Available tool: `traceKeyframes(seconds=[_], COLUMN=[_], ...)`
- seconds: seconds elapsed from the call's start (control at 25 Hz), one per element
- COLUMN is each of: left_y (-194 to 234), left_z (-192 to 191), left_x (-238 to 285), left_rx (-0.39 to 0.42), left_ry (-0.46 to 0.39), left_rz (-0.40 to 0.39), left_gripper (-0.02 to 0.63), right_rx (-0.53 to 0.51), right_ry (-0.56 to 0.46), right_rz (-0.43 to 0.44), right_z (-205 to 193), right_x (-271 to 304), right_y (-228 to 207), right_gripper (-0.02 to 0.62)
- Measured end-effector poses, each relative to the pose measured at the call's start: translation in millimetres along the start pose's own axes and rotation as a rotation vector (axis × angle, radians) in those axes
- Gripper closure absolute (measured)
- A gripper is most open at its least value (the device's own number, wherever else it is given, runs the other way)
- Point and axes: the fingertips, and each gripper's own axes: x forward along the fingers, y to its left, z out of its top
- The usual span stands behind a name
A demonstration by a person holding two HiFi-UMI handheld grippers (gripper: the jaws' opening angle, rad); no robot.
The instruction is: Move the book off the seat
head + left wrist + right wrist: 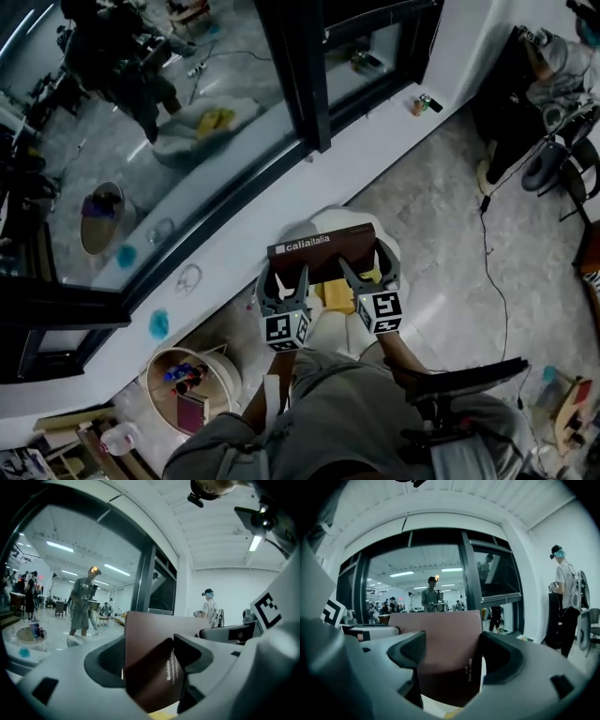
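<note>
A dark brown hardcover book [323,251] with white print on its spine stands on edge above a white round seat [345,223]. My left gripper [285,277] clamps the book's left part and my right gripper [364,266] clamps its right part. In the left gripper view the book [150,658] fills the gap between the jaws, cover against the pads. The right gripper view shows the same book [447,653] wedged between its two jaws. Something yellow [336,296] lies on the seat under the book.
A white ledge [375,136] and black window frame [302,75] run behind the seat, with a small can [422,103] on the ledge. A round basket [192,380] stands at lower left. A cable [494,281] and chairs [562,159] are at right. A person [566,588] stands nearby.
</note>
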Motion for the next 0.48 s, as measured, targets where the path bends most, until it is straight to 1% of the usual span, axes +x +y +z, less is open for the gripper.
traceKeyframes(seconds=[0.12, 0.28, 0.36, 0.48], left_y=[7.6, -12.7, -23.1, -36.2], left_z=[47.8, 114.9, 143.4, 163.1], left_x=[-20.5, -42.6, -54.1, -55.5], left_rx=[0.047, 0.12, 0.105, 0.055], left_ry=[-0.075, -0.15, -0.173, -0.224], left_rz=[0.016, 0.012, 0.0, -0.029], left_gripper=[0.293, 0.292, 0.293, 0.293], right_rx=[-0.026, -0.02, -0.055, -0.105], right_ry=[-0.08, -0.177, -0.221, -0.296], right_rz=[0.048, 0.074, 0.066, 0.007], right_z=[43.0, 95.5, 126.7, 164.9], right_x=[-8.1, -34.9, -51.4, -68.8], right_y=[25.4, 33.7, 38.1, 33.4], right_gripper=[0.229, 0.229, 0.229, 0.229])
